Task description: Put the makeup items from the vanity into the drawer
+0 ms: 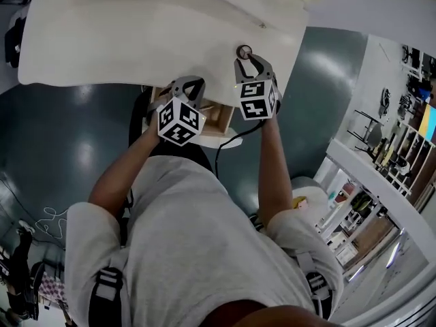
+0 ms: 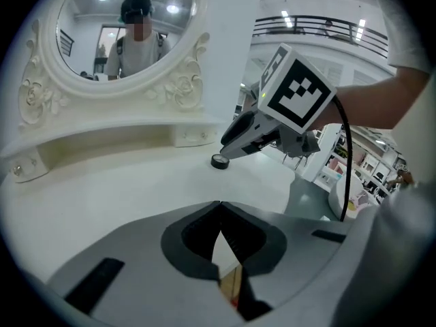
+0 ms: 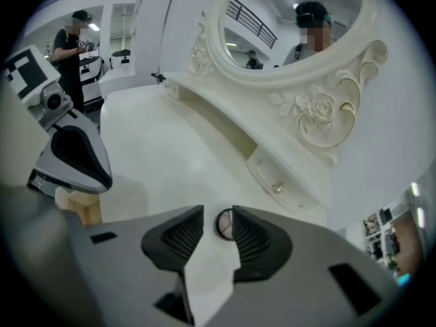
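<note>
Your right gripper (image 3: 218, 215) stands with its jaws apart, and the small round makeup pot (image 3: 225, 223) sits on the white tabletop (image 2: 102, 196) right between their tips. It lies closer to one pad than the other, and neither pad is pressing on it yet. That offset is the main risk. If you close from here, the nearer pad will probably meet the pot first and push it sideways, so it could roll or skid out from the tips across the smooth surface. The pot is low and only the very ends of the jaws reach it, so a shallow pinch could also let it pop free when you lift. Come in too steeply and the tips may scrape the tabletop instead. Your left gripper (image 2: 219, 206) is closed on nothing, and it hovers over the open wooden drawer (image 1: 216, 118) just beside your right gripper. If it stays there, it could block the drop.
</note>
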Demonstrator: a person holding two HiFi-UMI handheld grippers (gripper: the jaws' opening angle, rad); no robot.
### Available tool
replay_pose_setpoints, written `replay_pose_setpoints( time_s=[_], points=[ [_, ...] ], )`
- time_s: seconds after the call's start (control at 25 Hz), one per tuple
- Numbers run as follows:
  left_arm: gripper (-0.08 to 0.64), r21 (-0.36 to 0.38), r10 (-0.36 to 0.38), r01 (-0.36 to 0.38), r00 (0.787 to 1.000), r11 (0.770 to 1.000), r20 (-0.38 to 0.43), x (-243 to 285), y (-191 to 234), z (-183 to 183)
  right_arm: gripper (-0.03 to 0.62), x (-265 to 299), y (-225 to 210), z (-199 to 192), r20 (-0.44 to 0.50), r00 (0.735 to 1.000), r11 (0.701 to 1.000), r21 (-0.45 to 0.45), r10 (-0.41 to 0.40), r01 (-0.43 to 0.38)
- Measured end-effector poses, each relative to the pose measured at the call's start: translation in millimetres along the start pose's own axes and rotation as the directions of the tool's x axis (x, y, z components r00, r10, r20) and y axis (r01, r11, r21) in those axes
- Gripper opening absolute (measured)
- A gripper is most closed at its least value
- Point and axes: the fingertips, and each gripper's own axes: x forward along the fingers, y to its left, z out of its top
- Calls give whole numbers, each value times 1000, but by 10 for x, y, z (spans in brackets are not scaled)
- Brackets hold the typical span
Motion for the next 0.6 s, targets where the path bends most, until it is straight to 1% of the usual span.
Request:
replay_pose_setpoints(
  time_s=[0.16, 0.24, 0.28, 0.36, 0.44, 0.48, 0.6],
  points=[
    [8, 0, -6, 6, 1000, 1000, -8, 18, 71, -25, 163, 130, -112, -77, -32, 999, 998, 58, 6, -4],
    [8, 0, -8, 8, 1000, 1000, -13, 26, 98, -44, 178, 183, -145, -96, -43, 999, 994, 106, 32, -27],
    [8, 1, -9, 9, 1000, 1000, -17, 33, 106, -56, 186, 208, -153, -100, -44, 997, 989, 141, 56, -49],
    [8, 4, -13, 13, 1000, 1000, -23, 46, 114, -79, 198, 263, -145, -116, -46, 991, 969, 223, 124, -111],
    [8, 8, -16, 16, 999, 1000, -27, 46, 117, -95, 244, 321, -133, -157, -72, 980, 946, 284, 184, -157],
    [8, 9, -16, 17, 999, 1000, -28, 42, 121, -101, 252, 348, -145, -182, -94, 977, 942, 295, 193, -158],
    [8, 1, -15, 15, 999, 1000, -29, 20, 136, -117, 252, 421, -193, -235, -148, 973, 952, 276, 180, -134]
  ],
)
